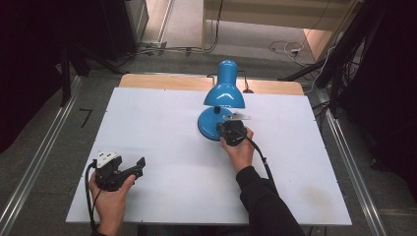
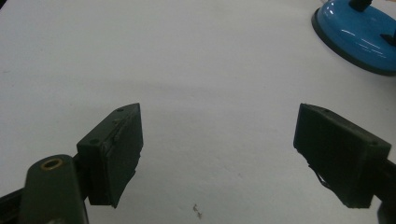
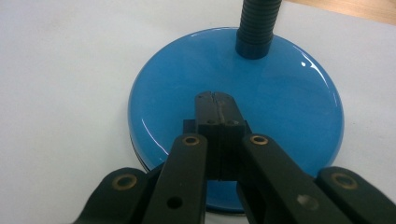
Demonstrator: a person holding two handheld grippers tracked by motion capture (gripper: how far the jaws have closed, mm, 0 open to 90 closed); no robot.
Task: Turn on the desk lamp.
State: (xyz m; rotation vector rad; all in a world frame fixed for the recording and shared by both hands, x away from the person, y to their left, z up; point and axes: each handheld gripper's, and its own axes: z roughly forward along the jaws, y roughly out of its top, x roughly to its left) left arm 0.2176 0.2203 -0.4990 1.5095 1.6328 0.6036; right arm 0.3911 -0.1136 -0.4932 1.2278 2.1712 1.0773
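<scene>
- blue desk lamp stands at the table's far middle.
- right gripper, jaws pressed together, tips on the lamp base, likely pressing its switch.
- left gripper rests near, jaws apart, empty.
- next: lift straight off.

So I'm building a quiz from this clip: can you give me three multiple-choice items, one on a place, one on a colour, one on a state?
1. Where is the right claw?
A. over the lamp's round base
B. on the lampshade
C. at the table's near left corner

2. What colour is the glossy desk lamp with the round base?
A. red
B. blue
C. yellow

3. How does the left claw stand?
A. shut on the lamp
B. shut on nothing
C. open above the white table top

Answers: 1 A, its closed tips sit over the base in the right gripper view. 2 B, shade and base are blue. 3 C, its pads stand wide apart with bare table between.
</scene>
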